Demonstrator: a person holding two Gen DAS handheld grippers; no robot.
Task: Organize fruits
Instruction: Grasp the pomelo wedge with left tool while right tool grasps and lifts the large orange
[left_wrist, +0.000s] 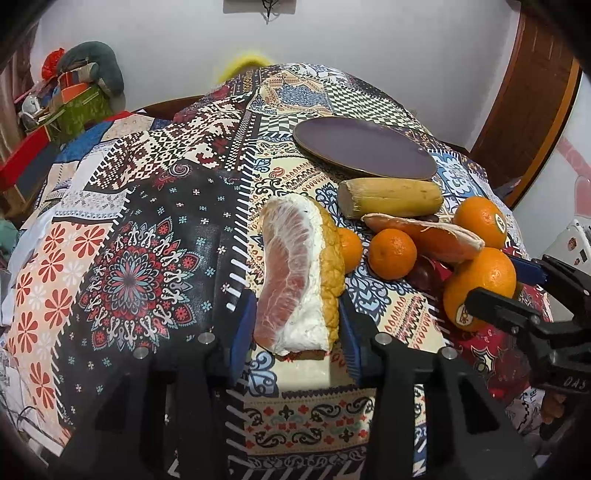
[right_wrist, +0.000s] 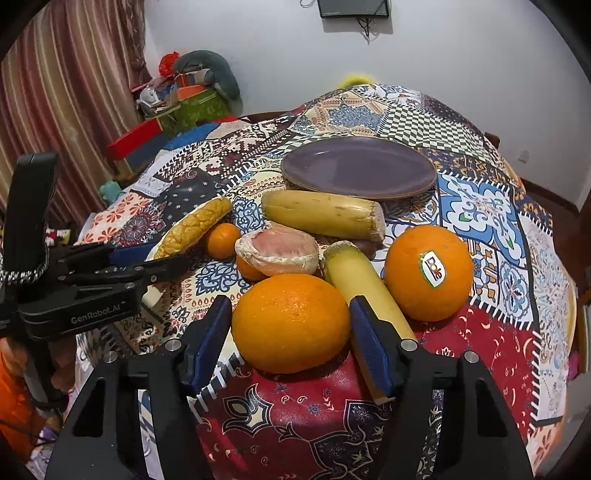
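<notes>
1. The left gripper (left_wrist: 295, 325), angled downward, has its pads apparently pressing a pomelo wedge (left_wrist: 295, 280) at the near left.
2. The right gripper (right_wrist: 291, 339) flanks an orange (right_wrist: 291, 321); contact is unclear.
3. The far purple plate (right_wrist: 358, 168) holds nothing.

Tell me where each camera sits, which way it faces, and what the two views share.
Left wrist: on the left gripper, angled down over the patchwork tablecloth, its pads flanking a pomelo wedge; the right gripper enters from the right.
Right wrist: on the right gripper, angled down, its pads flanking a large orange; the left gripper enters from the left.
Shared: purple plate, fruit pile, tablecloth, white wall.
</notes>
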